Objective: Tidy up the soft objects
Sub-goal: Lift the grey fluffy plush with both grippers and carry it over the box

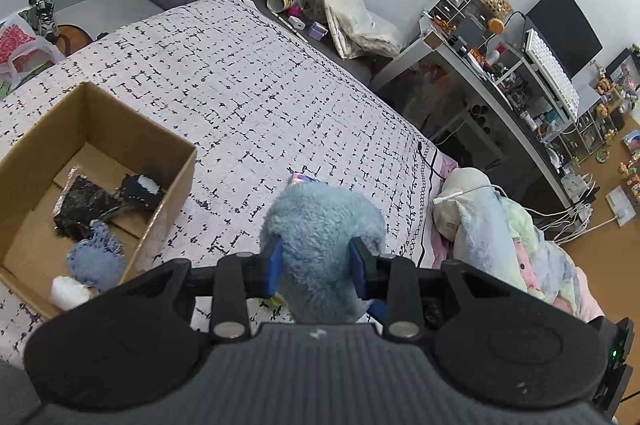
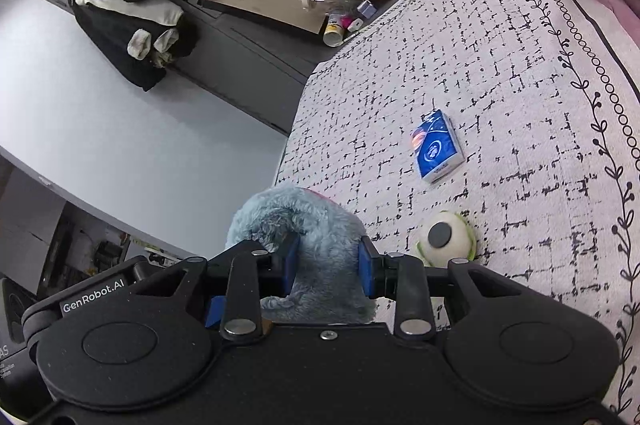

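A fluffy light-blue plush (image 1: 324, 225) fills the jaws of my left gripper (image 1: 318, 261), which is shut on it above the patterned bedspread (image 1: 248, 85). My right gripper (image 2: 329, 267) is shut on blue plush (image 2: 316, 225) too, near the bed's edge; whether it is the same toy I cannot tell. A cardboard box (image 1: 176, 185) lies left of the left gripper and holds a small blue plush (image 1: 96, 257), a dark shiny item (image 1: 86, 203) and white soft pieces. A white-and-green round plush with a grey spot (image 2: 444, 237) rests on the bed just right of the right gripper.
A blue card box (image 2: 438, 151) lies on the bedspread beyond the round plush. Pastel blankets and a pillow (image 1: 500, 225) are heaped at the bed's right end, with a white cable across them. A cluttered desk (image 1: 520, 73) stands past the bed. Grey floor drops off left of the right gripper.
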`<state>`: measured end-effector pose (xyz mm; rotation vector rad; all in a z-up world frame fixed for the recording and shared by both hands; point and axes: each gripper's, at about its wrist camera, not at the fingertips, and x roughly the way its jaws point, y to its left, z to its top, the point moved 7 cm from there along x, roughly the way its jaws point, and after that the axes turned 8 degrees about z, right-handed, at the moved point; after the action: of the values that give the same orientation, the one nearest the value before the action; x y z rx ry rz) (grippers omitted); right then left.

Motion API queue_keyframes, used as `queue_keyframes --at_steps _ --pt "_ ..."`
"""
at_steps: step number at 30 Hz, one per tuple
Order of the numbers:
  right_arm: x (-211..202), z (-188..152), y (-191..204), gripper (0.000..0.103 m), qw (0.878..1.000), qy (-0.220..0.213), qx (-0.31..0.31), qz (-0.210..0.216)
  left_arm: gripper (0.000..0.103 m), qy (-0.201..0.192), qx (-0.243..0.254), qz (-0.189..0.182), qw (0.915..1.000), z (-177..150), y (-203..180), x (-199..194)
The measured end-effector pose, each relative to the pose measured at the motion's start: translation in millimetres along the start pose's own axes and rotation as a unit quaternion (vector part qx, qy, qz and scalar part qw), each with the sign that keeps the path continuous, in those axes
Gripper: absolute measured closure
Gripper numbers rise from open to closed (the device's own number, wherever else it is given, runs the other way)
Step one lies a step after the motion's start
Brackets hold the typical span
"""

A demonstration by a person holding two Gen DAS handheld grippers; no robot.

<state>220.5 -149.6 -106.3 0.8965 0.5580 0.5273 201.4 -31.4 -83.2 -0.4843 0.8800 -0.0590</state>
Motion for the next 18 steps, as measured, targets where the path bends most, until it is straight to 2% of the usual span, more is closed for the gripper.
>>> queue_keyframes --at_steps 7,18 --pt "0.5 -14.6 17.6 0.073 1.0 -0.002 -0.014 0.003 0.069 -0.008 -0.002 -0.005 1.0 0.9 12.8 -15.5" --pt "27.7 -37.1 47.7 0.073 0.999 0.014 -0.038 0.013 0.069 -0.026 -0.014 0.004 0.9996 13.3 51.5 -34.3"
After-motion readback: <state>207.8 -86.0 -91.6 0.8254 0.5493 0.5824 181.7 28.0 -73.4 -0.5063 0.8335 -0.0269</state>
